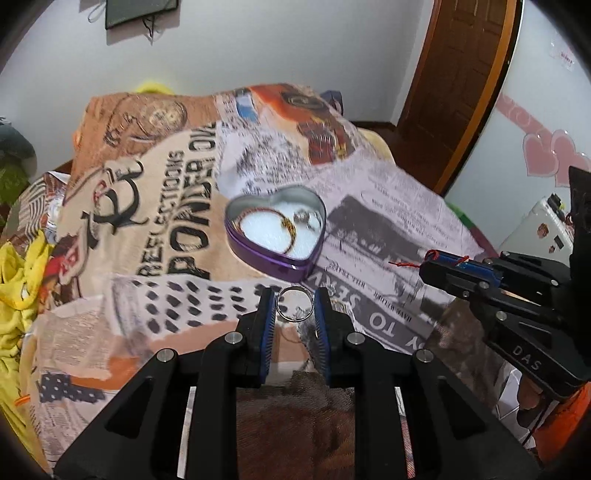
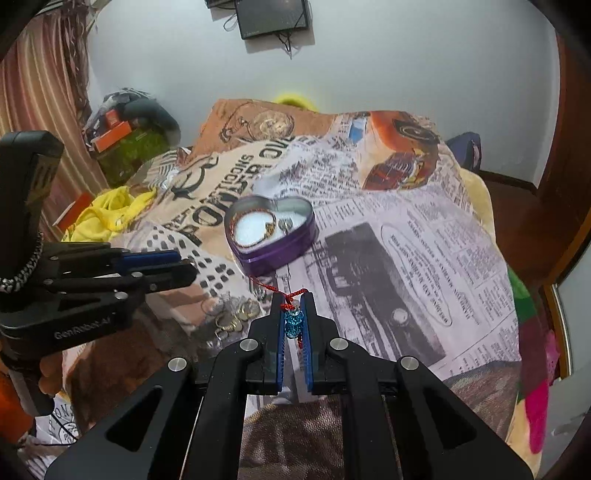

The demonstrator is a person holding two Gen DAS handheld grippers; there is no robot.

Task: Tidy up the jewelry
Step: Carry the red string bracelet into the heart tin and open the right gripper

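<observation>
Newsprint blanket bears heart tin; left hand-held gripper pinches ring, right clamps beaded cord

a home bedroom: a bed spread with a newspaper-print blanket, a wooden door at two o'clock, a wall-mounted screen at twelve, striped curtains at ten.

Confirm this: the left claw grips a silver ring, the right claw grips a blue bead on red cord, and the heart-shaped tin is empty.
Not quite: the heart-shaped tin is not empty. The left wrist view shows a bangle and a ring inside. The left claw does grip the silver ring, the right claw the blue bead.
</observation>
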